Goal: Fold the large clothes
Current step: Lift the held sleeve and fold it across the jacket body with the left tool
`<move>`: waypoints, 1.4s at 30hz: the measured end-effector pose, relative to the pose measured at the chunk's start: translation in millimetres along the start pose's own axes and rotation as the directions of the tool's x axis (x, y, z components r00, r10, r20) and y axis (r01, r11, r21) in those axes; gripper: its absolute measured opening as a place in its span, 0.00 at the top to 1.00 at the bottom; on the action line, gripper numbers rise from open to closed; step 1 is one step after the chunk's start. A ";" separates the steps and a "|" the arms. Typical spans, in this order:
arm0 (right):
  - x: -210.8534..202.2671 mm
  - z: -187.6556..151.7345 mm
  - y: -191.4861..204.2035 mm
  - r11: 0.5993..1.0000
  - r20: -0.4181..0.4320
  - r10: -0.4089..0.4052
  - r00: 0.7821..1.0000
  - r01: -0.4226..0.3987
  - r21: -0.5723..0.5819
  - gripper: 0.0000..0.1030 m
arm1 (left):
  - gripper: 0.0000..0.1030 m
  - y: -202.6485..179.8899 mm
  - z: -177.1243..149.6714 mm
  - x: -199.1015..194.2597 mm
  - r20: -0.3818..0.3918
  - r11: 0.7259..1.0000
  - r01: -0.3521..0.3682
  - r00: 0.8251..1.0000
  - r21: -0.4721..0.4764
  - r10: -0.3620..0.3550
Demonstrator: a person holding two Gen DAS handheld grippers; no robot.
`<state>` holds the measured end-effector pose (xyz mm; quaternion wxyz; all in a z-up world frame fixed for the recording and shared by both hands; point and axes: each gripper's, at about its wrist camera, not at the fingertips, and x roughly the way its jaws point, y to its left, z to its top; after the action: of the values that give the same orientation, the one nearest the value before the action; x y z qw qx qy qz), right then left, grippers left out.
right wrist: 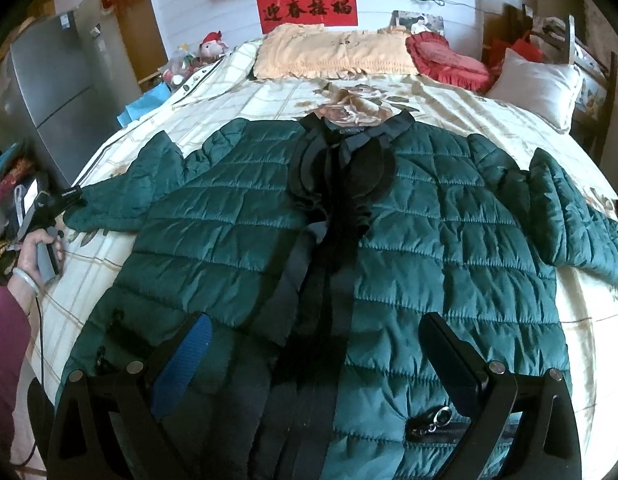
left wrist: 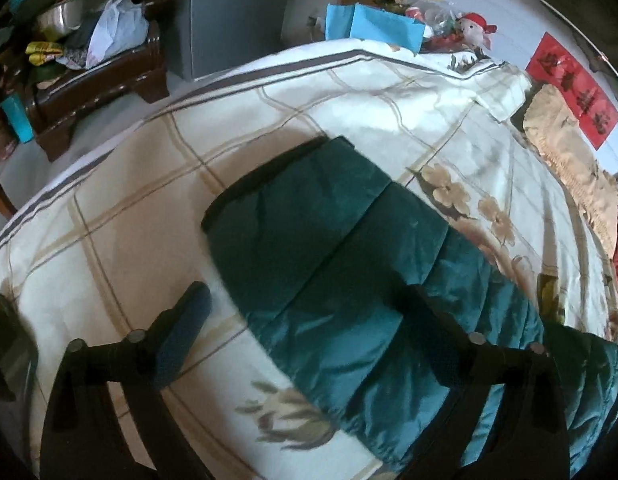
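Observation:
A dark green quilted jacket (right wrist: 409, 220) lies face up and spread flat on the bed, black collar toward the pillows, both sleeves out to the sides. In the left wrist view its left sleeve (left wrist: 309, 220) runs diagonally with its black cuff edge (left wrist: 269, 168) at the far end. My left gripper (left wrist: 307, 292) stands open just above this sleeve, one finger over the fabric, the other over the bedcover. From the right wrist view that gripper (right wrist: 71, 196) sits at the cuff, held by a hand (right wrist: 37, 252). My right gripper (right wrist: 315, 320) hangs open over the jacket's lower front, holding nothing.
The floral cream bedcover (left wrist: 129, 220) fills the bed. A peach pillow (right wrist: 333, 54), a red pillow (right wrist: 445, 60) and a white pillow (right wrist: 537, 84) lie at the head. A grey cabinet (right wrist: 49, 92) and a cluttered dark wooden table (left wrist: 101, 80) stand left of the bed.

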<state>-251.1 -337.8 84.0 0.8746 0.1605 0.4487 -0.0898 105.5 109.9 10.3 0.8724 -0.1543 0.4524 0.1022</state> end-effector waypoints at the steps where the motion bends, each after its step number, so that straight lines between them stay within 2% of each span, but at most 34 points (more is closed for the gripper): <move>1: 0.9 1.0 0.0 1.000 -0.003 -0.001 1.000 0.001 0.003 0.00 | 0.18 -1.3 1.6 0.6 0.010 1.000 0.004 1.000 0.002 -0.004; 2: 2.3 2.1 -0.5 1.000 -0.014 0.003 1.000 -0.003 0.015 0.00 | 0.31 -2.3 3.1 0.5 0.021 1.000 0.004 1.000 0.004 -0.004; 4: 7.3 4.2 -2.8 1.000 -0.022 -0.001 1.000 0.002 0.022 0.00 | 0.44 -1.2 5.1 1.1 0.024 1.000 0.013 1.000 -0.011 -0.013; 6: 15.4 9.0 -8.7 0.999 -0.033 -0.015 0.999 0.016 0.039 0.00 | 0.63 1.3 7.0 1.2 0.023 0.999 0.038 0.999 -0.032 -0.037; 11: 29.5 23.4 -29.5 0.992 -0.032 -0.074 0.997 0.077 0.095 0.02 | 0.82 5.6 8.2 -4.8 0.028 0.996 0.080 0.996 -0.038 -0.079; 15: 34.7 31.4 -41.0 0.985 -0.016 -0.120 0.993 0.121 0.120 0.03 | 0.85 6.8 5.8 -20.7 0.050 0.994 0.100 0.994 -0.035 -0.098; 21: 34.3 32.2 -50.5 0.981 -0.007 -0.108 0.994 0.107 0.161 0.03 | 0.86 3.4 -2.6 -61.5 0.103 0.990 0.141 0.985 0.012 -0.142; 28: 31.3 26.0 -61.9 0.979 0.003 -0.112 0.994 0.109 0.175 0.03 | 0.88 -20.8 -22.4 -112.5 0.122 0.966 0.242 0.960 0.097 -0.252; 42: 22.5 20.5 -79.0 0.977 0.021 -0.151 0.988 0.146 0.154 0.03 | 0.90 -102.8 -84.0 -180.8 0.049 0.873 0.402 0.901 0.277 -0.431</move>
<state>-246.3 -419.1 61.1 0.8579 0.1914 0.4367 -0.1916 -28.5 -23.3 131.3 0.9099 -0.1264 0.3694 -0.1401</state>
